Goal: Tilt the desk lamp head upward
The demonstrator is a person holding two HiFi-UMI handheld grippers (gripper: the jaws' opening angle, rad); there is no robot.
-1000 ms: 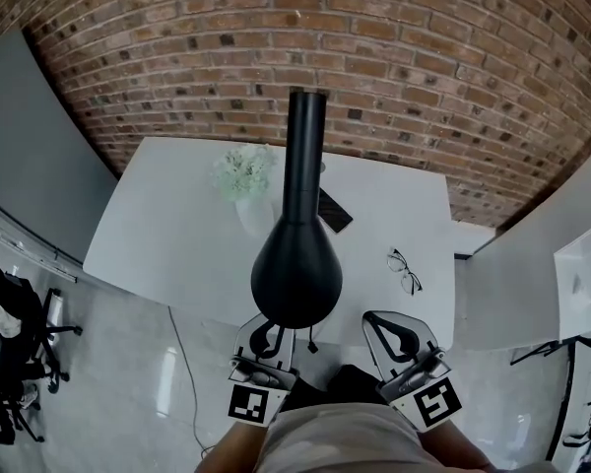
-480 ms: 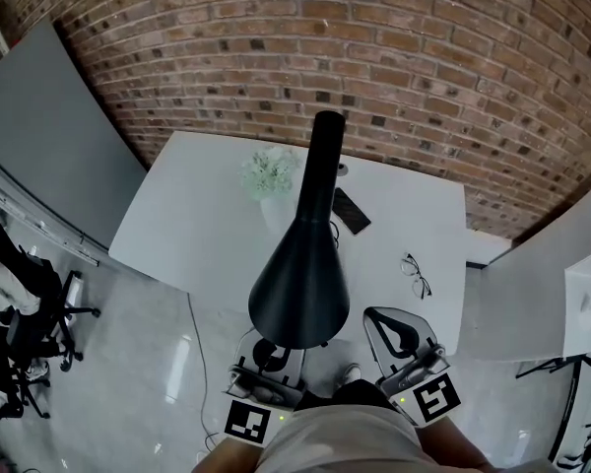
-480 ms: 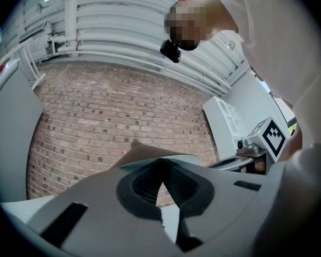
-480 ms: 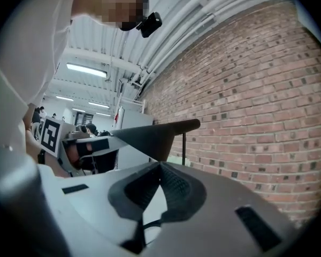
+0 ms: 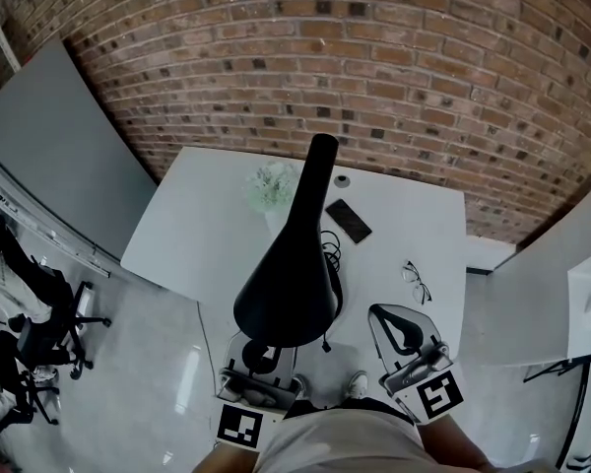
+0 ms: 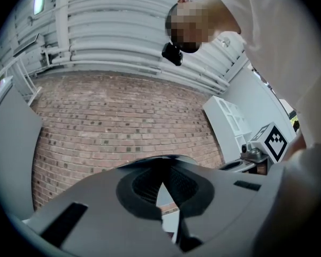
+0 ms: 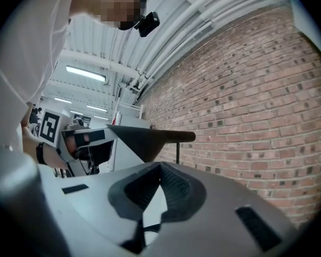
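Observation:
The black cone-shaped lamp head [image 5: 291, 274] hangs over the white table's [image 5: 197, 244] near edge, its wide end towards me and its narrow neck pointing at the brick wall. My left gripper [image 5: 259, 355] sits just beneath the wide end, its tips partly hidden by the shade. In the left gripper view its jaws [image 6: 161, 182] are shut, with the shade's rim [image 6: 166, 158] right above the tips. My right gripper [image 5: 390, 315] is shut and holds nothing, a little right of the shade. From the right gripper view the lamp head [image 7: 144, 138] shows side-on, with the left gripper [image 7: 80, 138] at its wide end.
On the table lie a plant in a white vase [image 5: 272, 187], a dark phone [image 5: 348, 221], glasses [image 5: 416, 282] and a black cable [image 5: 330, 254]. Office chairs [image 5: 39, 313] stand at the left. Grey partitions flank the table; a brick wall is behind it.
The lamp head's wide end has swung left and lies flatter across the view. The left gripper stayed under it and moved slightly left. My viewpoint has shifted back.

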